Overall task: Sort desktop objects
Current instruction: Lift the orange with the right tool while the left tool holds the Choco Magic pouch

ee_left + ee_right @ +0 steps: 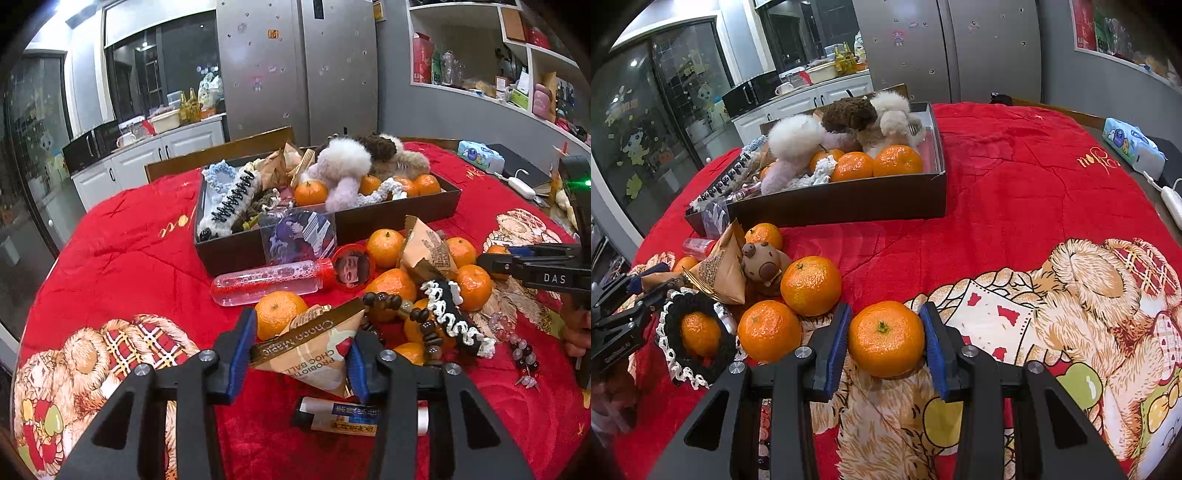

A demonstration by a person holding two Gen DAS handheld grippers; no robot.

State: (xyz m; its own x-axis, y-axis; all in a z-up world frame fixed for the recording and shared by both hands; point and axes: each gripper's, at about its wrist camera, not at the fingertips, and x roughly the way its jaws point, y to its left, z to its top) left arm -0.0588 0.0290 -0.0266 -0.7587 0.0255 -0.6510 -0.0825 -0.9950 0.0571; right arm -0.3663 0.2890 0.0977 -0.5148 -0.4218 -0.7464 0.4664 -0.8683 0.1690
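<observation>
**Inspector A:** We note the left gripper has its jaws clamped on a triangular snack packet, held above the red cloth on the counter. The right gripper has its jaws closed against both sides of a tangerine.

**Inspector B:** Agreed. Whether that tangerine is lifted or resting on the cloth, we cannot tell. The box lies at the far side, already holding tangerines, fluffy toys and packets.

**Inspector A:** We judge both items are bound for it. We advise carrying the tangerine level to the box's right end beside the other fruit, with light pressure so the skin does not split. The packet is soft; we would grip it no harder, and clear the bottle and bead string on the way.

**Inspector B:** Limits: the small tube beneath the left gripper is partly covered, its label unreadable. The box's dividers, if any, are buried under its contents.
</observation>
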